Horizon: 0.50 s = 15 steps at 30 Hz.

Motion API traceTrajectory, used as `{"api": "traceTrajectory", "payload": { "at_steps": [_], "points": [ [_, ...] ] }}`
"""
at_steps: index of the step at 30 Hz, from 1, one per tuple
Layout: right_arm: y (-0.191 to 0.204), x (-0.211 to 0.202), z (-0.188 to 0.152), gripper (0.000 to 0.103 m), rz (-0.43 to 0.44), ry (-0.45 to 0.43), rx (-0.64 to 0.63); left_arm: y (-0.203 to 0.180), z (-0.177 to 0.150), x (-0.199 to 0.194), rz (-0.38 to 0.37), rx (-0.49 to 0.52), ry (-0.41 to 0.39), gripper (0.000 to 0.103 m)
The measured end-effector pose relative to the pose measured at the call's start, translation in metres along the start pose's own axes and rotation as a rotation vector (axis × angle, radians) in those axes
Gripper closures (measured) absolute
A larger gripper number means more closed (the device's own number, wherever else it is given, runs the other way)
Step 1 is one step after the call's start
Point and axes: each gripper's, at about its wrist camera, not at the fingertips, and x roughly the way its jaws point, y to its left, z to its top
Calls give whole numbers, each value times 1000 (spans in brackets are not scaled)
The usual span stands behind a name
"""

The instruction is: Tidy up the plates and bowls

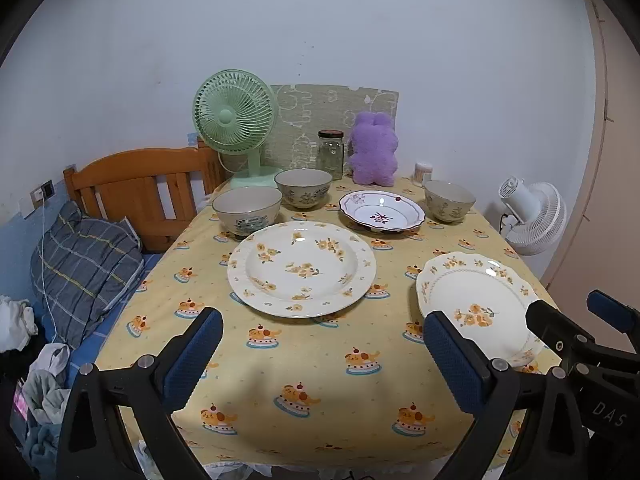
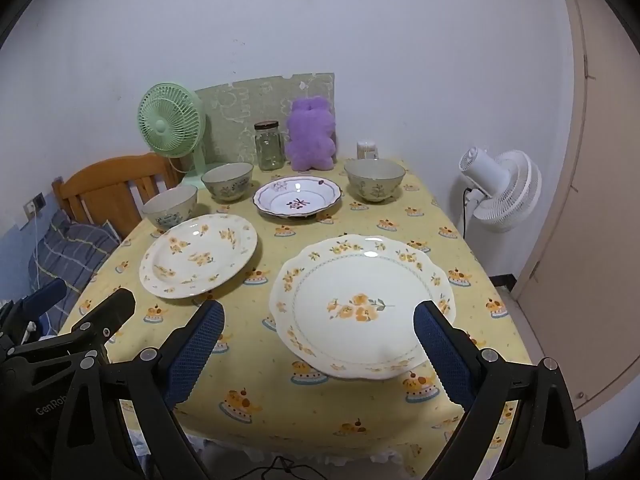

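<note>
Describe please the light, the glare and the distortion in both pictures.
Left wrist view: soft indoor light, small glare spots on the round floral plate, fisheye bending the wall and dark corners. Right wrist view: same bending, glare on the scalloped plate, faint shadow on the tablecloth near the front edge.

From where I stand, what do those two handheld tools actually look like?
Each is a black plastic frame that forks into two fingers, joined by silver round rivets. The left tool and right tool both carry blue pads with a fine gridded texture on the fingers' inner faces. White lettering is printed on the black bodies, only partly readable. No hands or sleeves show.
</note>
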Motion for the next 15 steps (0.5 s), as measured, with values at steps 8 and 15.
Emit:
{"api": "traceTrajectory", "payload": {
  "at_steps": [8,15],
  "points": [
    [3,6,0,6,-2,13,1,1,0,2,6,0,9,3],
    [3,5,-2,6,-12,10,3,0,-2,1,0,5,6,5]
  ]
}}
